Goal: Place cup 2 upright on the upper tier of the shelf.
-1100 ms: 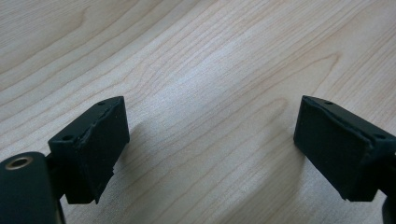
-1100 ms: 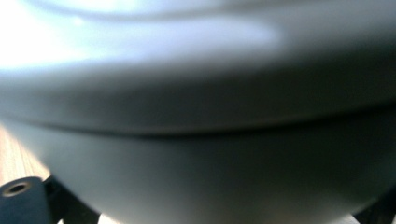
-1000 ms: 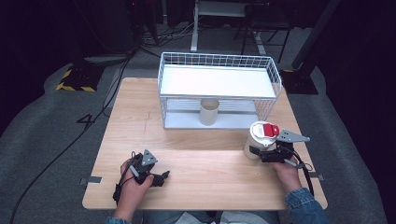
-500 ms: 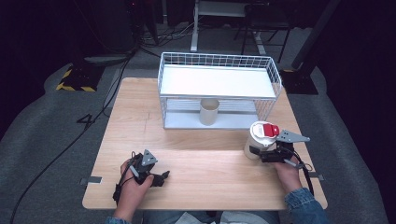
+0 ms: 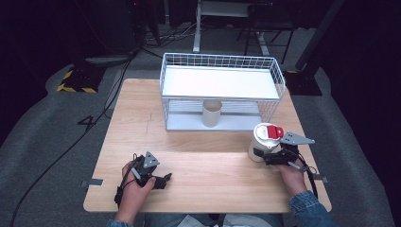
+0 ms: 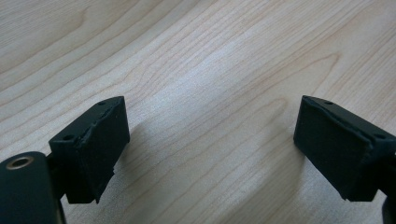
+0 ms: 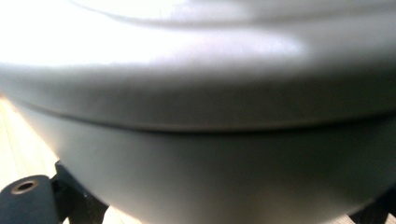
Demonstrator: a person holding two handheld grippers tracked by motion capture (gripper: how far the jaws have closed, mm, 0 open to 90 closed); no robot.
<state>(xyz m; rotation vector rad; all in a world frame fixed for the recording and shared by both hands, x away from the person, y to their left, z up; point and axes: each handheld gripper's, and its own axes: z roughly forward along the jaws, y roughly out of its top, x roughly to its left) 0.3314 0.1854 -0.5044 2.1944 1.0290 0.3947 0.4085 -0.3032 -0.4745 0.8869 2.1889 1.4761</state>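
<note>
The left tool (image 5: pixel 163 179) rests idle on the surface (image 5: pixel 208 184), jaws apart with nothing between. At the right, the right tool (image 5: pixel 265 157) grips the white canister (image 5: pixel 261 142) (red-capped), standing near the wire rack (image 5: pixel 222 90) — the grasp step, I judge; next, a steady lift toward the rack.

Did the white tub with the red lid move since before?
No. The white tub sits in the same spot, just off the front right corner of the wire rack, with the right gripper at its side.
</note>
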